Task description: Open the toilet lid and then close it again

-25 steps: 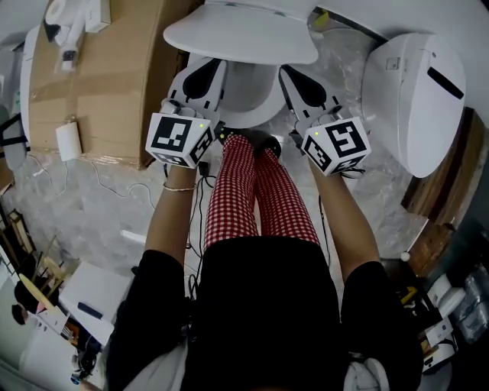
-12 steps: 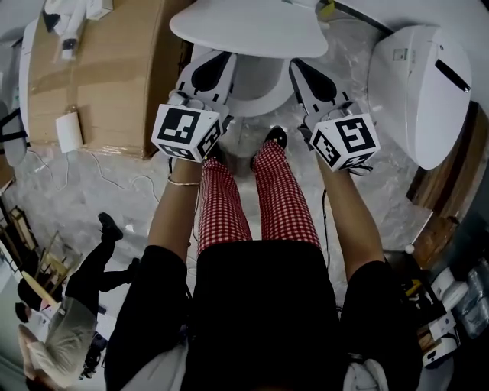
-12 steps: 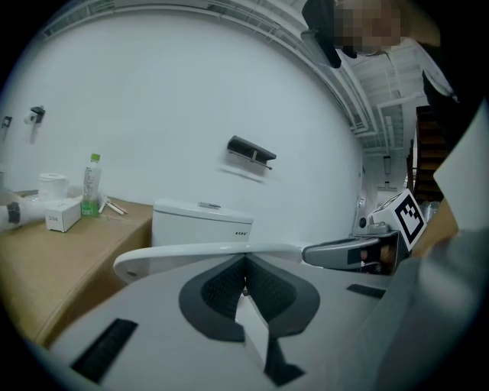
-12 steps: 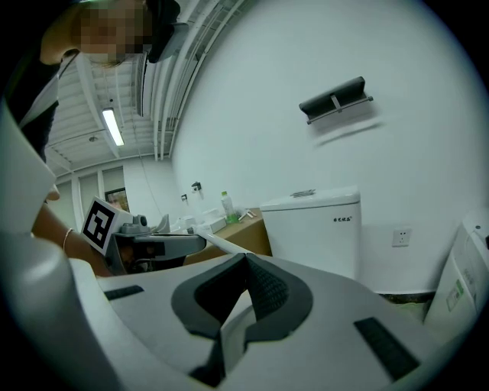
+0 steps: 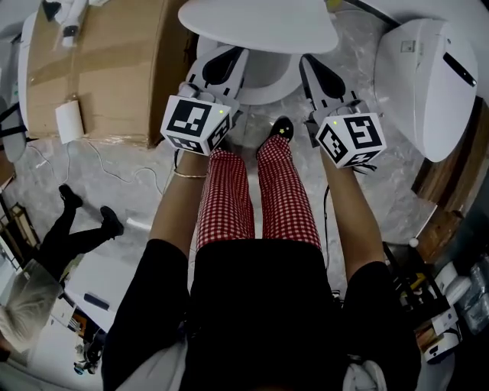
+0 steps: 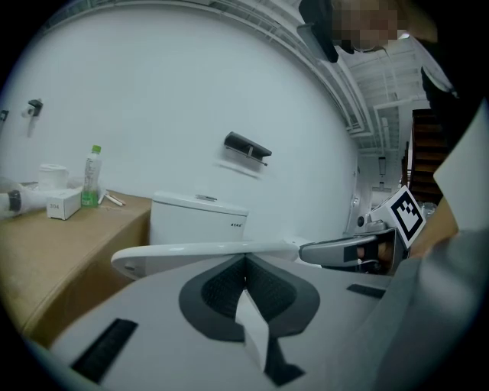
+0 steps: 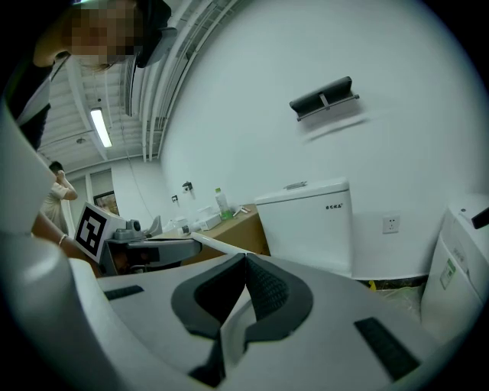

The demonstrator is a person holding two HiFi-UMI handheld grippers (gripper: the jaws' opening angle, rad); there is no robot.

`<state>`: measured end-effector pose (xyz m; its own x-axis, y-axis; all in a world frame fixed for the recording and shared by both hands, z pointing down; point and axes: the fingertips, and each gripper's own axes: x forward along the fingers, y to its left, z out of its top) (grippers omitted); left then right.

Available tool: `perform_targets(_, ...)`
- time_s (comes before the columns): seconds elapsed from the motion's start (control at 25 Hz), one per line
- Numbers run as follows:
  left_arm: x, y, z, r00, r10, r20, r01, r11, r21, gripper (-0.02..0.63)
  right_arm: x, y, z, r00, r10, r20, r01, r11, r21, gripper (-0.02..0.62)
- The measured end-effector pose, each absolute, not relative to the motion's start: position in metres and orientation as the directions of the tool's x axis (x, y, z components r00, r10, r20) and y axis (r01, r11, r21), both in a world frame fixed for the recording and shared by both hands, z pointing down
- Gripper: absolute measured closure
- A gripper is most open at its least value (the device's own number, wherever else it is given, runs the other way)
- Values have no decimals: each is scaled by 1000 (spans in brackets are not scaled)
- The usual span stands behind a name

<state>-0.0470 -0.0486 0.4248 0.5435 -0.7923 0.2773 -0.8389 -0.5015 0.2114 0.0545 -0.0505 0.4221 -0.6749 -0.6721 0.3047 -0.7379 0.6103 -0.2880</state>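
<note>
Left claw (image 6: pixel 244 261) closed, empty; toilet lid (image 6: pixel 176 250) just ahead.

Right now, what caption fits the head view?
Left gripper and right gripper, jaws shut, at the front of the toilet lid.

- This looks like a big work hall, not a home bathroom.
- The toilet (image 5: pixel 260 27) stands out on an open floor, with no small room round it.
- A second toilet (image 5: pixel 424 84) stands just right of the toilet.
- Left of the toilet is a big brown box (image 5: pixel 99 69) with a green bottle (image 6: pixel 92 177) on top.
- Wires (image 5: pixel 114 177) lie on the floor left of the toilet.
- High above the toilet are pipes (image 7: pixel 164 61) and a long lamp (image 7: pixel 99 126).
- Another person (image 5: pixel 69 229) is well away from the toilet.
</note>
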Motion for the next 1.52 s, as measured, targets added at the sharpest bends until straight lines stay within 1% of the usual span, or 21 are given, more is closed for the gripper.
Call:
perform_targets(0.32,-46,-36,436,556,-783,280,-830,-507,233,603,56,-39,433,-660,-696,283,-749,579,-322,575)
perform_targets(0.56,-50,-26,446,543,-783,303,-839,-501,211,603,48,-25,448,-656,-686,314,-753,572,-324,575)
perform_targets(1.52,-51,5,480,611,-717,336,-791,-559,246,603,45,1,476,-607,-732,310,-786,495,-369,575)
